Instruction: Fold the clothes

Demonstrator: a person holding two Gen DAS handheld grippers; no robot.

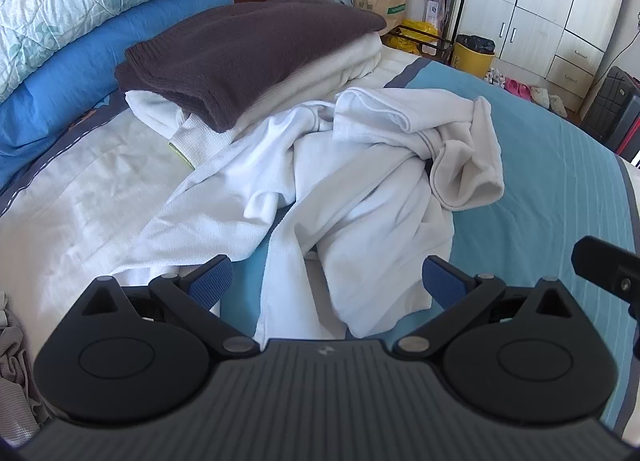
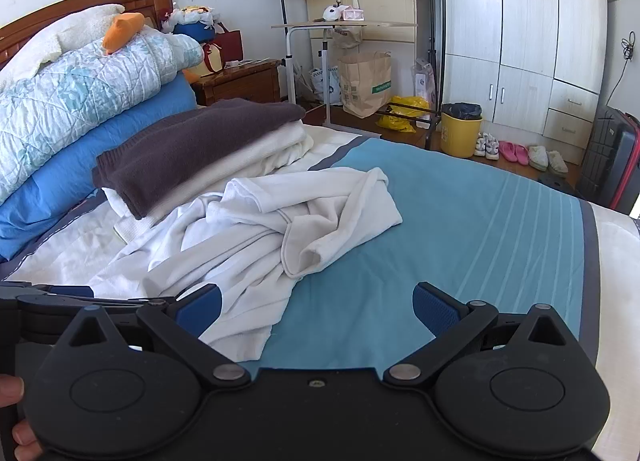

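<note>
Both pairs of fingers stood spread wide, gripping nothing. On the left gripper (image 1: 327, 281), the blue pads (image 1: 211, 281) framed the near end of the crumpled white garment (image 1: 352, 197), which lay between them; whether either pad actually touched the cloth could not be told. The right gripper (image 2: 316, 308) hung over the blue bedsheet (image 2: 460, 229), its left pad (image 2: 199, 311) just beside the garment's near hem, its right pad over bare sheet.

The white garment lay bunched in the middle of the bed, twisted on itself, one open sleeve cuff (image 1: 468, 177) turned toward the left wrist camera at about 1 o'clock from the left gripper. Beyond it, at about 11 o'clock, sat a stack of folded clothes: a dark brown sweater (image 1: 248, 57) on top of folded cream-white pieces (image 1: 344, 61). Farther toward 10 o'clock, rolled bedding was piled against the headboard, a quilted pale-blue quilt (image 2: 80, 93) over a bright blue roll (image 2: 100, 153).

At 1 o'clock past the bed stood a yellow bin (image 2: 460, 133) and a paper bag (image 2: 366, 85).
</note>
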